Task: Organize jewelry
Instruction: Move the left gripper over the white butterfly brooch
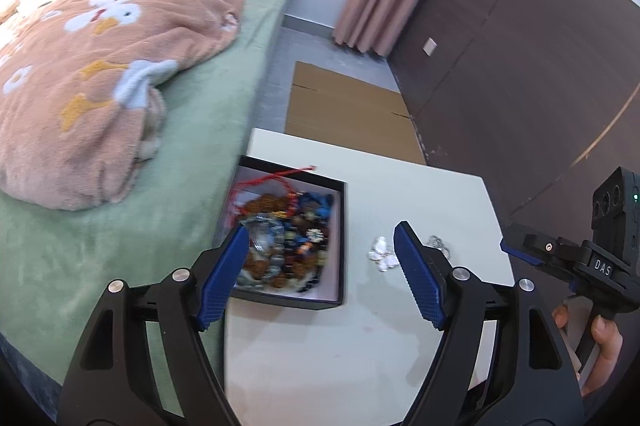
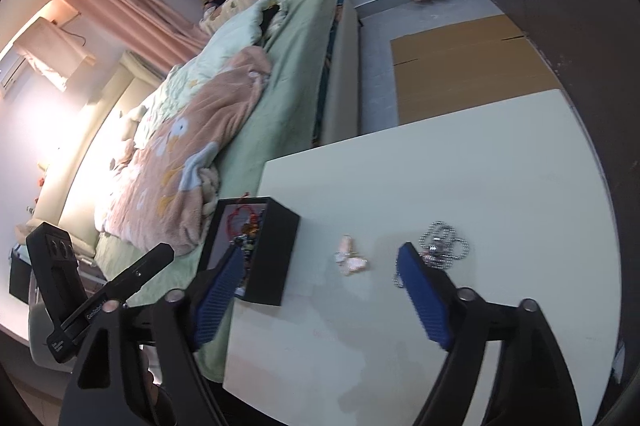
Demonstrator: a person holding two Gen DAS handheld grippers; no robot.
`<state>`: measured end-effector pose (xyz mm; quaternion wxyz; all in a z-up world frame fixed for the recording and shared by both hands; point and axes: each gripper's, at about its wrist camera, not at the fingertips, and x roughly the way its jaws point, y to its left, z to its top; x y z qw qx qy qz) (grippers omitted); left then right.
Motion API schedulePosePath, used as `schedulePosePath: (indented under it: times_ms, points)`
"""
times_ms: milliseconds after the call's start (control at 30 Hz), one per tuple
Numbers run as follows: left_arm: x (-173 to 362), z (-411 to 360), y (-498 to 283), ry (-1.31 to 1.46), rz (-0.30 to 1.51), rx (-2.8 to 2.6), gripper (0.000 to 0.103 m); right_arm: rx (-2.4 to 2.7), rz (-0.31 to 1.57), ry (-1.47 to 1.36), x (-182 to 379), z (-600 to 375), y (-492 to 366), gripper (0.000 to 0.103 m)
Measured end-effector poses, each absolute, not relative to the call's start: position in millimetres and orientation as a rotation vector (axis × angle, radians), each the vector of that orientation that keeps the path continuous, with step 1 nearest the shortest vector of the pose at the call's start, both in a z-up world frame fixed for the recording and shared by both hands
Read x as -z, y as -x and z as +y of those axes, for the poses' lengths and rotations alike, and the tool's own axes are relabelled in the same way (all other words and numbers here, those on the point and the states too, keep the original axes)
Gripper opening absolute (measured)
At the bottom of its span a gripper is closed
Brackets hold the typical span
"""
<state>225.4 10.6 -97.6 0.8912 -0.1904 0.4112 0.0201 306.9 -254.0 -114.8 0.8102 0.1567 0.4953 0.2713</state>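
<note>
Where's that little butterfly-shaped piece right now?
The butterfly piece lies loose on the white table, between the black jewelry box and the silver bead chain, ahead of the open right claw.

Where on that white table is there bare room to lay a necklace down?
The white table is bare beyond the butterfly piece and silver bead chain, toward its far edge, and on the near side in front of them. The black box at the left is crowded with jewelry.
</note>
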Motion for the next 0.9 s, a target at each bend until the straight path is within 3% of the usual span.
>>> schedulePosePath:
  times_ms: [300, 567, 900]
  points:
    - [108.5, -38.0, -245.1, 0.378, 0.902, 0.015, 0.075, -0.472, 1.074, -0.35, 125.0, -294.6, -314.1, 0.096]
    - [123.7, -76.0, -264.7, 0.352, 0.965, 0.03, 0.075, -0.419, 1.086, -0.363, 132.4, -317.0, -317.1, 0.095]
    - [153.3, -101.5, -290.0, 0.325, 1.03, -0.003, 0.053, -0.363, 1.063, -0.397, 130.1, -346.9, -318.4, 0.095]
